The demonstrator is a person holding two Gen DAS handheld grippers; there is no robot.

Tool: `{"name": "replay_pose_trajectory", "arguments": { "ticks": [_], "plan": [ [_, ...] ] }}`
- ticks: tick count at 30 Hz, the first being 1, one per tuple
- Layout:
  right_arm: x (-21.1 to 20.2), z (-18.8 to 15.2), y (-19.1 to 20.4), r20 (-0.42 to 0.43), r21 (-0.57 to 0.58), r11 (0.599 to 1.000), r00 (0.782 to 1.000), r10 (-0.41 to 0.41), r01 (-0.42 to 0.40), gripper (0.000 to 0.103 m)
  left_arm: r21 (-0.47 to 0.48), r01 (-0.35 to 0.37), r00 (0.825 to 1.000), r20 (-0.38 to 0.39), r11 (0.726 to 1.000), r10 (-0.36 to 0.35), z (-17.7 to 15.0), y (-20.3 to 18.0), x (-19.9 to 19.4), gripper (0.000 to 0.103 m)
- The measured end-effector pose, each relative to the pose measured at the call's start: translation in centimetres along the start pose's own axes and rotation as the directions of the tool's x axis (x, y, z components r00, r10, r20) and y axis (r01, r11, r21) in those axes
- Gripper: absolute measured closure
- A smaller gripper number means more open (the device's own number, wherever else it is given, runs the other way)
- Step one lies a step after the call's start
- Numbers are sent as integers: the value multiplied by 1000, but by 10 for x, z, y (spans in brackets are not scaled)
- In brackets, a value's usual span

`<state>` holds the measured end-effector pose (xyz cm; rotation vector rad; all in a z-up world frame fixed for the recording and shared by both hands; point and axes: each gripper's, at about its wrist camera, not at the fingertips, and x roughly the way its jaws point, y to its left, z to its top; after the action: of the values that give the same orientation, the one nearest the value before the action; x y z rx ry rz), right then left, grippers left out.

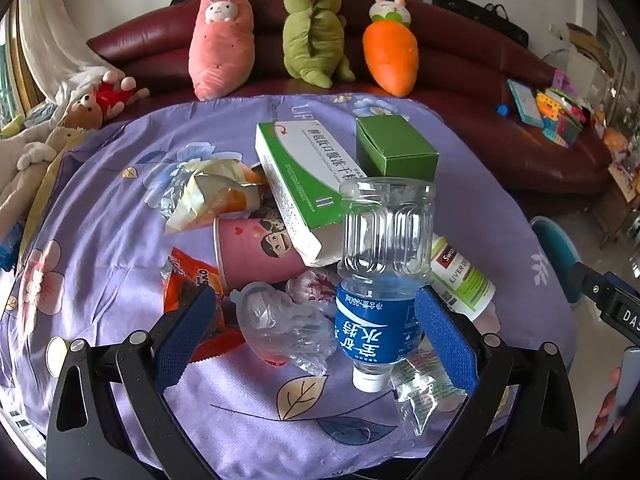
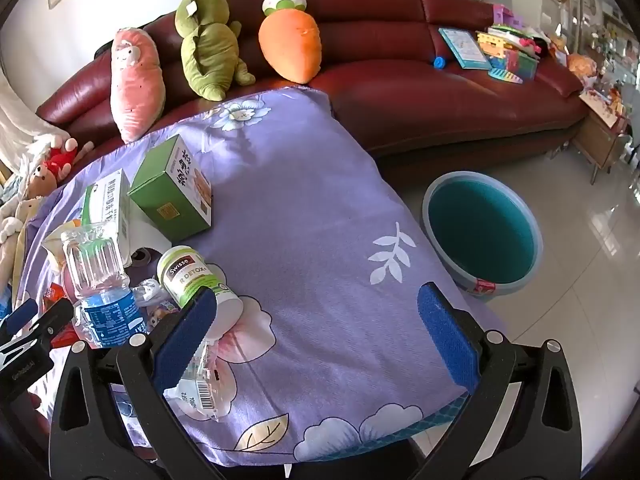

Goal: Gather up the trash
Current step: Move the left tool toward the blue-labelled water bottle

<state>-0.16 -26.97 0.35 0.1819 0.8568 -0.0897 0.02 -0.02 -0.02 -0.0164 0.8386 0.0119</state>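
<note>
Both hand-held grippers (image 1: 314,336) (image 2: 316,334) spread wide, empty, over crumpled wrappers (image 1: 212,196), a clear blue-labelled bottle (image 1: 380,276).

Plush toys (image 1: 390,46) on red sofa (image 2: 420,92)

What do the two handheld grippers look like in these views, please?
Both the left gripper and right gripper have black plastic linkage arms with silver rivets and triangular cut-outs. Their fingers carry blue textured pads. White lettering marks the right gripper's black body, seen from the left wrist.
</note>
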Motion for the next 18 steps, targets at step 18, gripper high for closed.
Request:
{"name": "replay_pose_trajectory", "arguments": {
  "ticks": [18],
  "plan": [
    [-3, 2, 0, -4, -2, 1000, 1000, -3, 3, 6, -11, 5, 1000, -6, 1000, -5, 0, 4, 3, 3]
  ]
}}
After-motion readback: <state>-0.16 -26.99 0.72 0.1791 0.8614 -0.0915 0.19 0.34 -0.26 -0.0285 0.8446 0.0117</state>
